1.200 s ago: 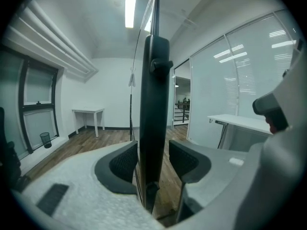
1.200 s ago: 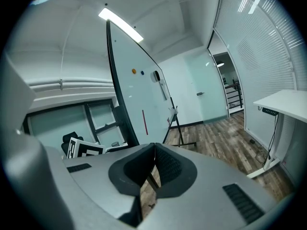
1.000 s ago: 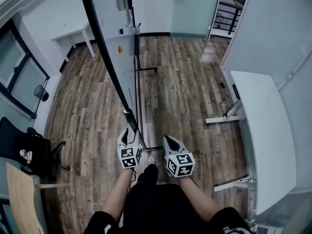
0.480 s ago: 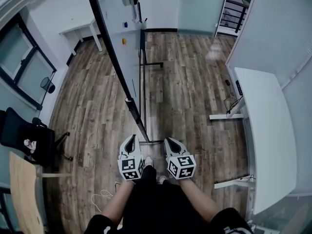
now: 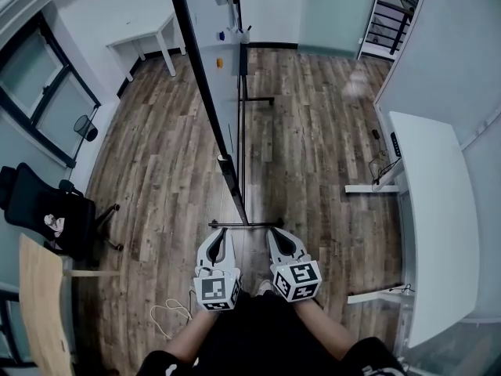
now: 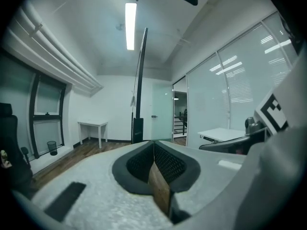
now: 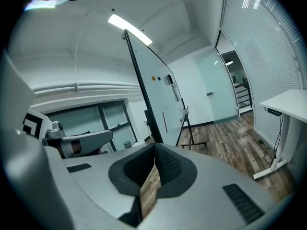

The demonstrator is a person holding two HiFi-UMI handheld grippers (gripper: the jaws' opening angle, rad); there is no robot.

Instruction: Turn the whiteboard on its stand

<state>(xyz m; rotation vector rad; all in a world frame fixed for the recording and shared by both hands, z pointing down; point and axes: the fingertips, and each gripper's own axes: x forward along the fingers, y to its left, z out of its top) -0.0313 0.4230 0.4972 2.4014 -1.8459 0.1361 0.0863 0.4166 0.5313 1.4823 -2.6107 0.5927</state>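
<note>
Two grippers: the left gripper (image 5: pixel 222 231) and the right gripper (image 5: pixel 275 231) sit side by side at 6 o'clock in my head view, both pointing toward 12 o'clock.
Left gripper state: clenched; in the left gripper view its pads (image 6: pixel 165 163) meet at the tip with nothing between them.
Right gripper state: clenched too; in the right gripper view its pads (image 7: pixel 169 166) close on nothing.
Whiteboard: I see the whiteboard (image 5: pixel 210 61) edge-on, running from 12 o'clock down toward the centre, its white face turned to 3 o'clock.
Whiteboard from the grippers: it stands ahead of both, clear of the jaws, as a thin dark edge in the left gripper view and as a slanted pane in the right gripper view.
Stand: the black stand (image 5: pixel 243 155) rises along the board's white side; its near foot bar (image 5: pixel 244 225) lies just at 12 o'clock from both tips.
Magnets: an orange magnet (image 5: pixel 219 63) and a blue magnet (image 5: pixel 221 35) sit on the white face.
Desk: a white desk (image 5: pixel 430 210) fills 3 o'clock.
Chair: a black chair (image 5: pixel 47 218) stands at 9 o'clock.
Floor: a wood floor (image 5: pixel 156 171) spreads under everything.
</note>
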